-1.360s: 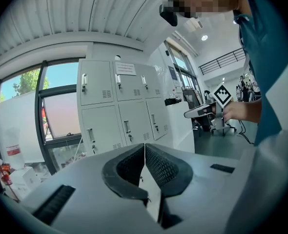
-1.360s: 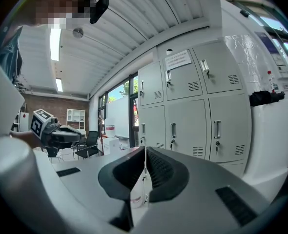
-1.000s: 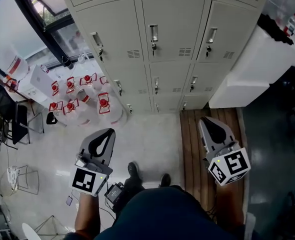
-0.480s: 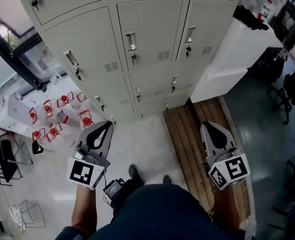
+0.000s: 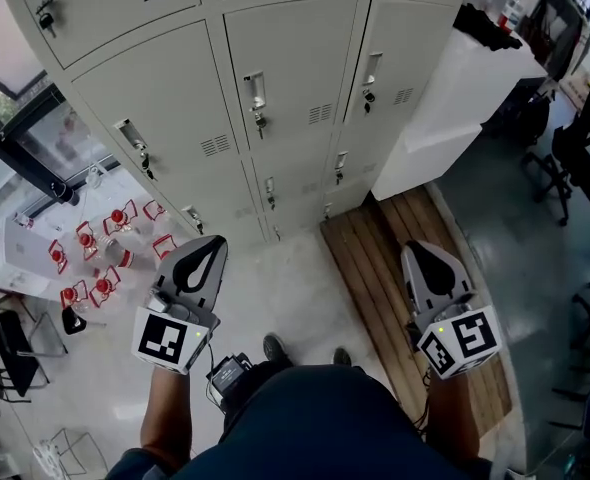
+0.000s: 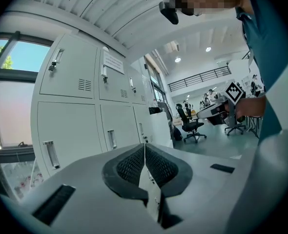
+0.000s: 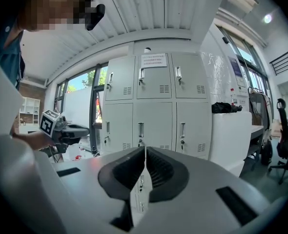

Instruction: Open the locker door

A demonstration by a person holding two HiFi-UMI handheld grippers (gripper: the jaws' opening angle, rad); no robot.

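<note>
While lockers (image 5: 155,98) stand ahead, well apart from me, all shut, task not begun. Left claw (image 5: 213,246) pressed together, nothing in it. Right claw (image 5: 418,251) likewise closed, empty. Both low over floor (image 5: 295,288). Left to do: approach, catch handle (image 5: 256,90), pull door (image 5: 295,58); which door, cannot tell.

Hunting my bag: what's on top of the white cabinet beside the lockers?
A dark bundle lies on the white cabinet, near the lockers. Anything beneath it is covered.
</note>
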